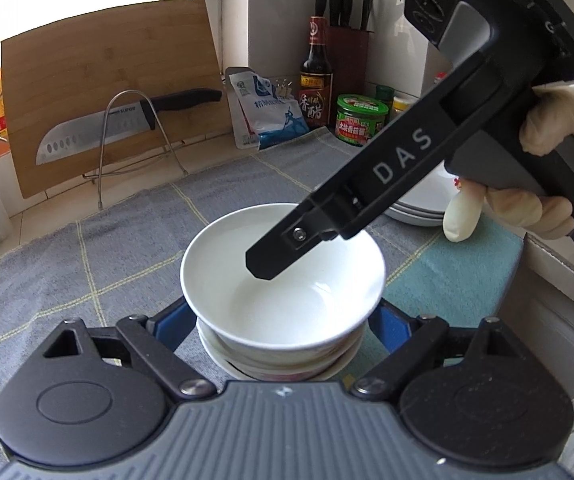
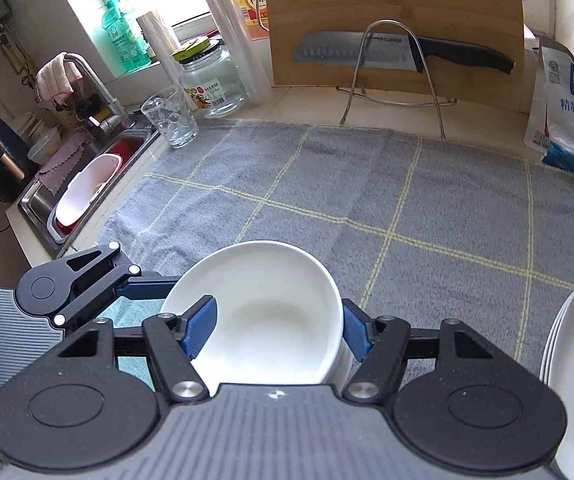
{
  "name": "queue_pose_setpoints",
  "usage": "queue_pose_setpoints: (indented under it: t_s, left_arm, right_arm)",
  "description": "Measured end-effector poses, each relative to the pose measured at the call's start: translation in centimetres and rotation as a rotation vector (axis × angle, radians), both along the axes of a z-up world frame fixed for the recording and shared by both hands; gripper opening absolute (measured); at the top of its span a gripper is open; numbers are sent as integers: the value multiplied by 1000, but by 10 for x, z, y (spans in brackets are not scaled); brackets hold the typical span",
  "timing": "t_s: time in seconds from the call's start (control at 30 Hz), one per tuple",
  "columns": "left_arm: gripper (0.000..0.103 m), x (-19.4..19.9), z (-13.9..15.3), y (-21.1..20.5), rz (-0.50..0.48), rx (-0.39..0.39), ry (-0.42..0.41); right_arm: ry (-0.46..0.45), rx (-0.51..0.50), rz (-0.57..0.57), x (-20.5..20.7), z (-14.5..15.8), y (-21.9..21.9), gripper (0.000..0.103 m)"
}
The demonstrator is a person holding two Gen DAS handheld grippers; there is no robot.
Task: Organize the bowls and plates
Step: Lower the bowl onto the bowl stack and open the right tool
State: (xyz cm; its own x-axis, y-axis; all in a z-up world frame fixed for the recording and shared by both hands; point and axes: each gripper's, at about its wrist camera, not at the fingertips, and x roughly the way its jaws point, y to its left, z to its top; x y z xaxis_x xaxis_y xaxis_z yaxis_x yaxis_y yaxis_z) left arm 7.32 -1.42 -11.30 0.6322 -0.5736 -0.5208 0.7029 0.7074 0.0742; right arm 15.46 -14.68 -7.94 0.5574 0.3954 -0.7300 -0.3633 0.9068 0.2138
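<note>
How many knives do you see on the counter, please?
5: one knife resting against the cutting board, four handles in the corner block. Others may be hidden.

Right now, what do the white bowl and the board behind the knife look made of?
White bowl: likely glazed ceramic or porcelain, smooth and glossy with soft highlights. Board: apparently bamboo or wood, matte, with visible banded grain.

"DAS" on the right gripper (image 1: pixel 261 266); seemingly "SUPOR" on the knife (image 2: pixel 357 54).
</note>
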Motion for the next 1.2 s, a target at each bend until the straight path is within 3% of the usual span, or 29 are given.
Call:
queue_pose_setpoints:
  t_s: [0.63,0.87,1.2]
  left_arm:
    - [95,6,-5,-1,-2,-14,30]
    - [101,1,-6,1,-22,-7,10]
    - [101,-6,-3,15,-32,-44,9]
  right_arm:
    - [-4,-4,-1,3,-7,1,72]
    - [-16,-2,15,2,-7,5,89]
    - [-108,-67,80,-11,4,14,98]
